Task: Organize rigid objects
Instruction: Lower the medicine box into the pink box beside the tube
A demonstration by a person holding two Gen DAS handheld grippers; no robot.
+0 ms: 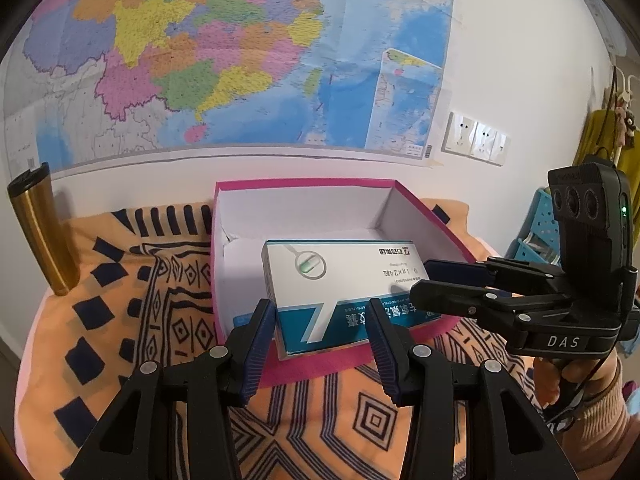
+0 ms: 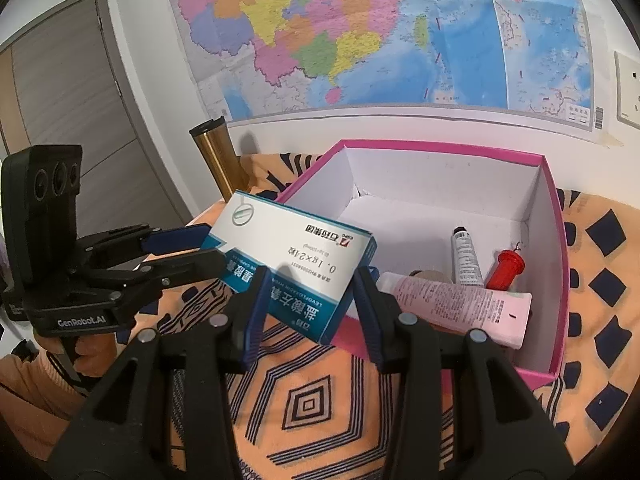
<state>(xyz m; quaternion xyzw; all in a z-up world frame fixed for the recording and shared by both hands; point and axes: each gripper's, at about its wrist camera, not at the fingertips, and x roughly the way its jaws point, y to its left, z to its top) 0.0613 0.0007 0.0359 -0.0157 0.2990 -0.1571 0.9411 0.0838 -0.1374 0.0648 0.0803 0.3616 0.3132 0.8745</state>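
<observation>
A white and teal medicine carton (image 1: 340, 292) is held tilted over the near rim of an open pink box (image 1: 320, 188). My left gripper (image 1: 322, 328) is shut on one end of the carton. My right gripper (image 2: 308, 296) is shut on the other end of the carton (image 2: 296, 268). Each gripper shows in the other's view: the right one (image 1: 424, 280) reaches in from the right, the left one (image 2: 208, 248) from the left. Inside the pink box (image 2: 556, 240) lie a pink tube (image 2: 456, 304), a small white tube (image 2: 464, 256) and a red bottle (image 2: 506, 270).
A gold tumbler (image 1: 40, 228) stands at the left by the wall. An orange patterned cloth (image 1: 160, 300) covers the table. A large map (image 1: 240, 52) and wall sockets (image 1: 476, 138) are behind. A blue basket (image 1: 540, 224) stands at the far right.
</observation>
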